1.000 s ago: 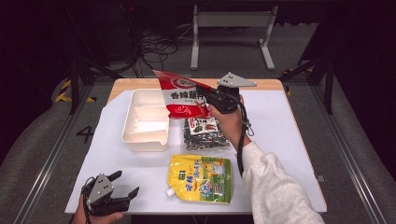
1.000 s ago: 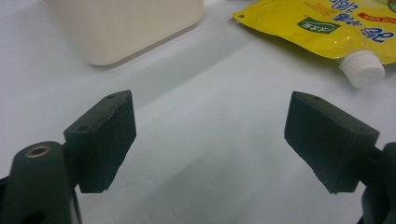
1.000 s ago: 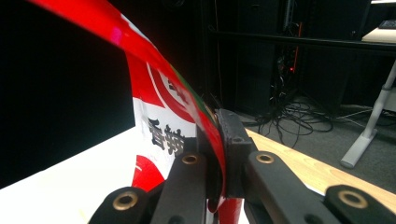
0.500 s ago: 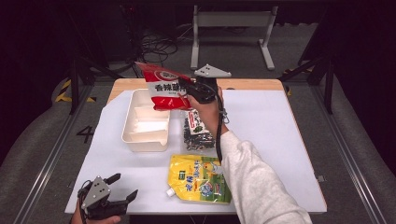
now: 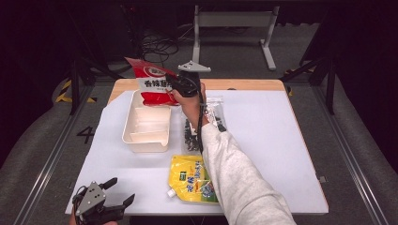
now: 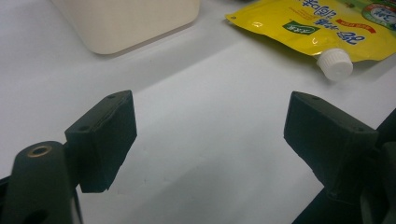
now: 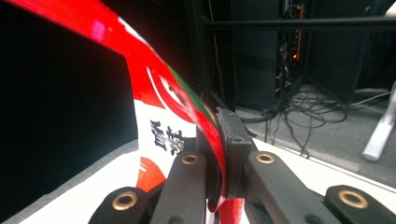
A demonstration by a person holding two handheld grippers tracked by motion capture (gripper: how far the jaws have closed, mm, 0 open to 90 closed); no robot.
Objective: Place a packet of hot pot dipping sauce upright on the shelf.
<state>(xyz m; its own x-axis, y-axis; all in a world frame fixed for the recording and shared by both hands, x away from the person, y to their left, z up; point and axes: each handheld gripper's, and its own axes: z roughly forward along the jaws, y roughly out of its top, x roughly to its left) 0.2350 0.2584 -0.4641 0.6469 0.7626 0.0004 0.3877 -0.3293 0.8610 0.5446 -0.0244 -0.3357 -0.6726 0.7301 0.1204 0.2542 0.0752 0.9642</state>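
From the high view the whole layout reads at once: the right gripper [image 5: 174, 89] is raised above the far end of the cream tray [image 5: 136, 140], holding a red snack packet [image 5: 152, 84] in the air over that end of the tray. Beside the tray, partly under the person's forearm, lies a clear bag of dark pieces [image 5: 213, 112], and nearer the person a yellow spouted pouch [image 5: 187, 178] lies flat on the white table [image 5: 281, 154]. The left gripper [image 5: 115, 194] sits low at the near left corner of the table, well apart from all of these.

The right gripper view gives what the high view cannot: the two fingers [image 7: 236, 140] are pressed together with the glossy red film of the packet [image 7: 154, 84] pinched between them, the packet rising up and curving to the left, with black lettering on a white panel. Behind it are a dark room and loose cables on the floor.

The left gripper view looks along the table surface: its fingers [image 6: 105, 135] stand wide apart with only bare white table between them, holding and touching nothing. Ahead of them show the tray's lower wall [image 6: 130, 23] and the pouch [image 6: 317, 23] with its white screw cap [image 6: 335, 65] pointing toward the gripper.
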